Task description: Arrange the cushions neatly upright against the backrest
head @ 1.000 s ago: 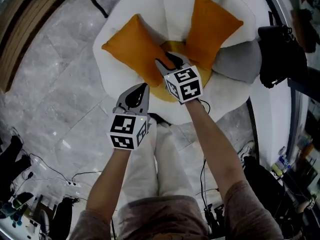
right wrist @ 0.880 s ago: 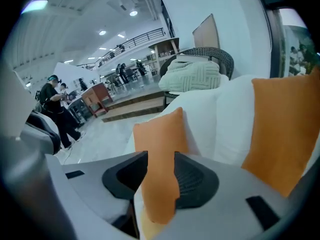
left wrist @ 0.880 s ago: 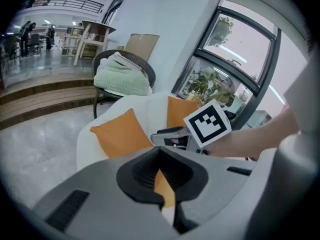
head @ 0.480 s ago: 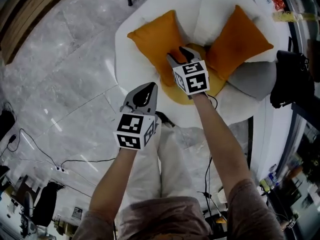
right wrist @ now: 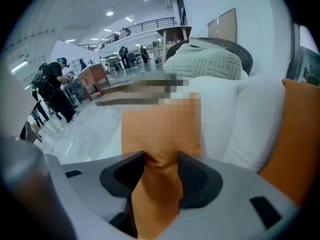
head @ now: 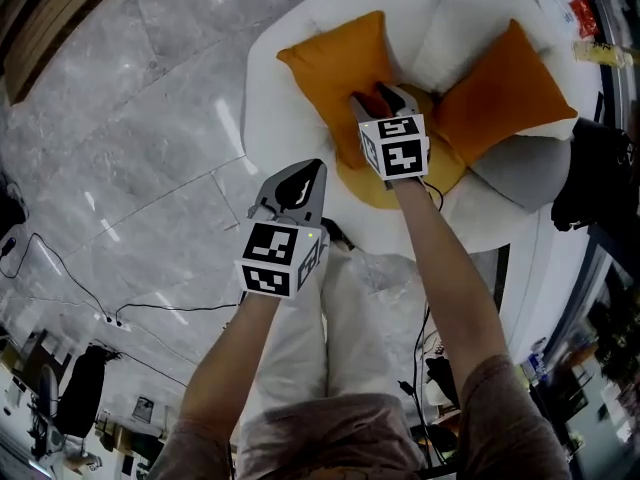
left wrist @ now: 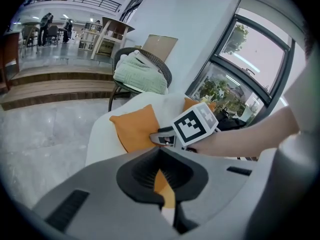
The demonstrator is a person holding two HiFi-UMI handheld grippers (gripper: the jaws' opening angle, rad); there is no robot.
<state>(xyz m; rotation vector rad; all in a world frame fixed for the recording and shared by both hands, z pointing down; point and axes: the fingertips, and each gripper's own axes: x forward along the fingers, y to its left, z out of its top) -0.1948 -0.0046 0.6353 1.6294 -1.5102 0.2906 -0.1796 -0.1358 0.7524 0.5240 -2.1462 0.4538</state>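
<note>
A white round armchair (head: 262, 118) holds two orange cushions and a yellow seat pad (head: 445, 173). The left cushion (head: 335, 63) leans on the backrest (right wrist: 235, 119), and the right cushion (head: 500, 93) leans at the other side. My right gripper (head: 385, 96) is at the left cushion's lower corner. Its jaws have just been opening and stand wide, with the orange corner (right wrist: 155, 194) still between them. My left gripper (head: 298, 176) hovers shut and empty in front of the chair, above the floor. In the left gripper view the right gripper (left wrist: 161, 138) sits against that cushion (left wrist: 135, 129).
A grey cushion (head: 520, 168) lies on the chair's right side, with a black bag (head: 600, 178) beyond it. Cables (head: 150, 313) run over the marble floor at the left. A wicker chair with a green blanket (left wrist: 142, 71) stands behind the armchair.
The right gripper has sunk toward the left cushion's corner and its jaws have spread. The left gripper has dropped a little and stayed shut. The chair sits further right in view.
</note>
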